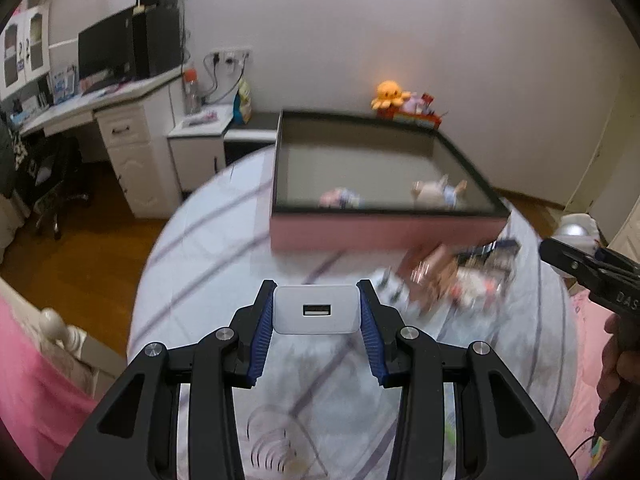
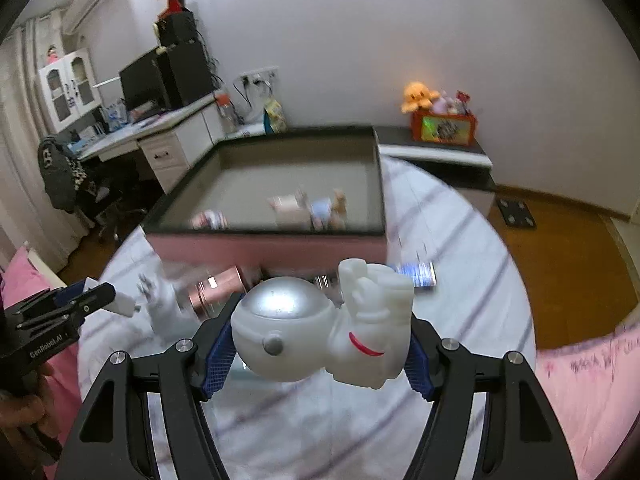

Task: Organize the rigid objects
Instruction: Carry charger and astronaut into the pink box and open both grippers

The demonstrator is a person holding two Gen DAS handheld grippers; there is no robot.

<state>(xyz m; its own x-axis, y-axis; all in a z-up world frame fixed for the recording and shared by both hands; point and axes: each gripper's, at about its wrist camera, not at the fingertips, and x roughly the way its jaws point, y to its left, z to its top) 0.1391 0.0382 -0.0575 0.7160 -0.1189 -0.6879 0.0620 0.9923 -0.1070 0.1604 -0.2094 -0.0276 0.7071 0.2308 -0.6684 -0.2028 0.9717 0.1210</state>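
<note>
My left gripper (image 1: 316,312) is shut on a white USB charger (image 1: 315,314), held above the striped cloth of the round table (image 1: 200,264). My right gripper (image 2: 320,340) is shut on a white astronaut figure with a silver helmet (image 2: 320,332), lying sideways between the blue pads. Ahead stands a pink box with a dark rim (image 1: 384,232) (image 2: 264,246); small toys lie inside it. Loose items, among them a copper-coloured cylinder (image 2: 216,290), lie blurred in front of the box. The left gripper shows at the left edge of the right wrist view (image 2: 100,298), charger in it.
A desk with a monitor (image 1: 108,50) and drawers stands at the back left, with a chair below. A low shelf behind the box carries an orange plush octopus (image 1: 390,94) and an orange toy crate (image 2: 444,128). Pink bedding (image 2: 580,380) flanks the table. Wooden floor lies around.
</note>
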